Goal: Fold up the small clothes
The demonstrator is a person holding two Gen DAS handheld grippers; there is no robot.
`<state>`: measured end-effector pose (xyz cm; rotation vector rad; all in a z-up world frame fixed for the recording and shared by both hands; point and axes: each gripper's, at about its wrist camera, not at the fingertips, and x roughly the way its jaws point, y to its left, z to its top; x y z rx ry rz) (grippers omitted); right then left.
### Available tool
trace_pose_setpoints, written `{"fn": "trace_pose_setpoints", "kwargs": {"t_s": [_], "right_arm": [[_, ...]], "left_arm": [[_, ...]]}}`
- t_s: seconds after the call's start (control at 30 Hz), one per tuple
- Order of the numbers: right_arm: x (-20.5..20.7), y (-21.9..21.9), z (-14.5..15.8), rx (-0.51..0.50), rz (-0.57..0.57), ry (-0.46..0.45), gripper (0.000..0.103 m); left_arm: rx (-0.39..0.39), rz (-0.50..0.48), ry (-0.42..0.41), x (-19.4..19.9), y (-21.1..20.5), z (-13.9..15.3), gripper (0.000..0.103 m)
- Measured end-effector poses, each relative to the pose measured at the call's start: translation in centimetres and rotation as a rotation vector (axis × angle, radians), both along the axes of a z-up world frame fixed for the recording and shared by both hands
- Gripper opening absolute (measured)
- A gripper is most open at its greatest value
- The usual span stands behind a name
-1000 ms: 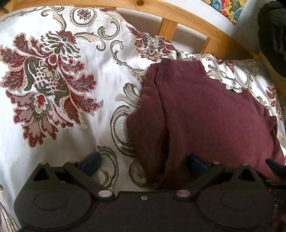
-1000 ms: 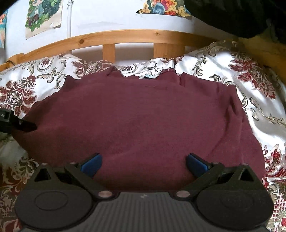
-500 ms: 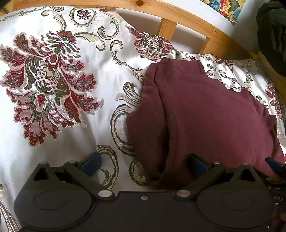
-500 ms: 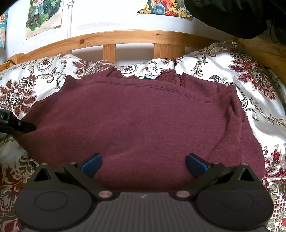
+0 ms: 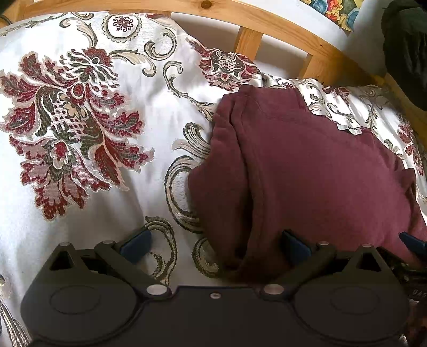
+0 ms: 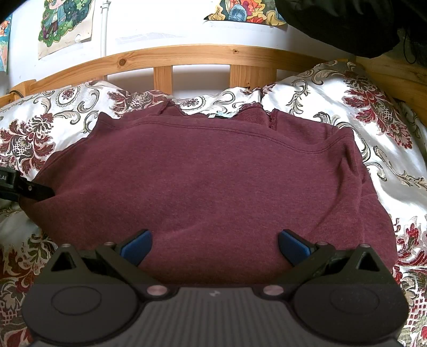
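Observation:
A maroon sweatshirt point(image 6: 213, 173) lies folded on the floral bedspread, its stitched hem edge toward the headboard. My right gripper point(image 6: 214, 247) hovers over its near edge, open, blue pads wide apart with fabric below them. In the left wrist view the sweatshirt point(image 5: 320, 173) fills the right half. My left gripper point(image 5: 215, 245) is open at the garment's left side, one pad over bare bedspread and the other over the fabric. The left gripper's finger point(image 6: 26, 188) shows beside the garment's left edge in the right wrist view.
White satin bedspread point(image 5: 80, 120) with red flowers spreads to the left. A wooden slatted headboard point(image 6: 186, 54) runs behind the bed, with posters point(image 6: 64, 24) on the wall. A dark bundle point(image 6: 347, 21) hangs at the top right.
The sweatshirt's upper layer has settled flat, and its hem seam now shows clearly. Both grippers have stayed open and hardly shifted.

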<state>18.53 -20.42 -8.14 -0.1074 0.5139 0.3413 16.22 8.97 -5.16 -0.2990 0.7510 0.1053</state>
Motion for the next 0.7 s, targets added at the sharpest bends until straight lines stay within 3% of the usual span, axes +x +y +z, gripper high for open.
{"fn": "trace_pose_setpoints", "kwargs": {"t_s": [0.1, 0.23, 0.33, 0.47, 0.6, 0.7], "right_arm": [[0.0, -0.1, 0.1, 0.001, 0.0, 0.001, 0.103], [-0.8, -0.9, 1.7, 0.106, -0.004, -0.048, 0.103], [-0.7, -0.4, 1.9, 0.094, 0.005, -0.055, 0.103], [0.0, 1.0, 0.5, 0.001, 0.023, 0.003, 0.103], [0.1, 0.7, 0.4, 0.025, 0.029, 0.011, 0.103], [0.4, 0.5, 0.2, 0.045, 0.035, 0.019, 0.103]], "left_arm": [[0.009, 0.001, 0.002, 0.1, -0.1, 0.0, 0.102], [-0.002, -0.002, 0.014, 0.3, 0.1, 0.2, 0.102], [-0.004, -0.026, 0.024, 0.5, 0.4, 0.7, 0.102], [0.105, -0.071, -0.032, 1.0, -0.2, 1.8, 0.102], [0.118, -0.148, -0.089, 2.6, 0.1, 2.8, 0.102], [0.165, -0.206, -0.087, 4.0, -0.1, 2.9, 0.102]]}}
